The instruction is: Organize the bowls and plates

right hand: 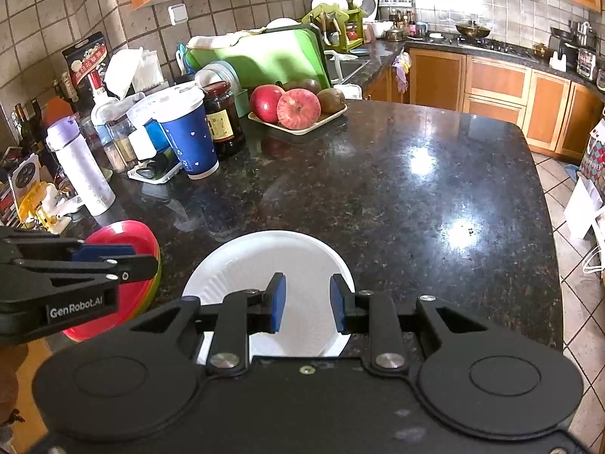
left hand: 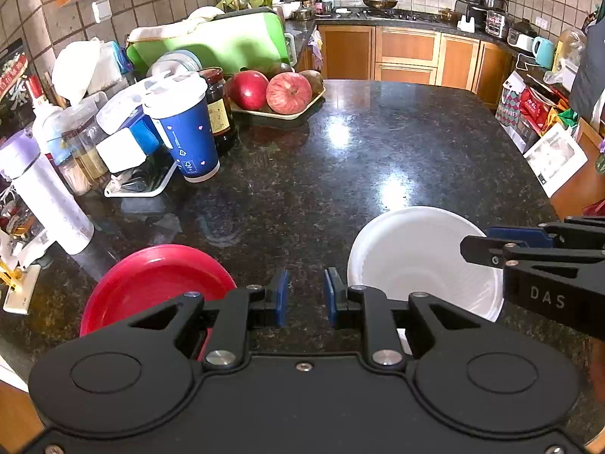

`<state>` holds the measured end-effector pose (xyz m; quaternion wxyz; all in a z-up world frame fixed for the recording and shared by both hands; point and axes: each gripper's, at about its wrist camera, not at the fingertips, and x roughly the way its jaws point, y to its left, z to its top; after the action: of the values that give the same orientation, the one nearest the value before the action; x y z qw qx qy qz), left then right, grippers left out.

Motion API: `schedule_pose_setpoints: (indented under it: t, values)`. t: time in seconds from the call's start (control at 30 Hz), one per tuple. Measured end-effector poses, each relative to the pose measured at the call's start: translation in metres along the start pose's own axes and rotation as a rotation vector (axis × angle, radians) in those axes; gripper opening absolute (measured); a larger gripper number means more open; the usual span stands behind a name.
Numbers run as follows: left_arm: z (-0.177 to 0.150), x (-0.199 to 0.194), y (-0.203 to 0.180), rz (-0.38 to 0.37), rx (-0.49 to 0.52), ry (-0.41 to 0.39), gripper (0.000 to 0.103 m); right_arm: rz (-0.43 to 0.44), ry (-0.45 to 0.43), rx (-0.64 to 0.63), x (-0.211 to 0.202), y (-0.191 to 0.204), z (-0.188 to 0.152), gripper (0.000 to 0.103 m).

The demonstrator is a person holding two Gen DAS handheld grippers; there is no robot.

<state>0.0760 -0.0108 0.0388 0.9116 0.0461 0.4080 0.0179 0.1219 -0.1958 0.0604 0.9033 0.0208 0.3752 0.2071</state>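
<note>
White paper bowl (right hand: pixel 264 261) sits on the dark granite counter (right hand: pixel 397 196), near edge, just beside the red plate stack (right hand: pixel 124 261). Right gripper (right hand: pixel 307 304) hovers over the bowl, jaws apart, empty; left gripper (left hand: pixel 305 297) is between bowl and plates — also apart, empty. Judgement: bowl light, thin-walled, easily crushed — pinch the rim gently. Plates look stiff, glossy, possibly slippery.
</note>
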Motion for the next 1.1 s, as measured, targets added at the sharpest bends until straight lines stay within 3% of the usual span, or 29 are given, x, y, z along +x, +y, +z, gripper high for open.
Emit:
schedule_pose_setpoints:
  t: [0.77, 1.1]
  values:
    - [-0.015, -0.01, 0.01, 0.043, 0.011, -0.042, 0.031, -0.049, -0.066, 0.048, -0.015, 0.007, -0.016, 0.028]
    - [-0.026, -0.015, 0.03, 0.031, 0.001, -0.069, 0.031, -0.126, -0.105, 0.07, -0.028, 0.018, -0.028, 0.028]
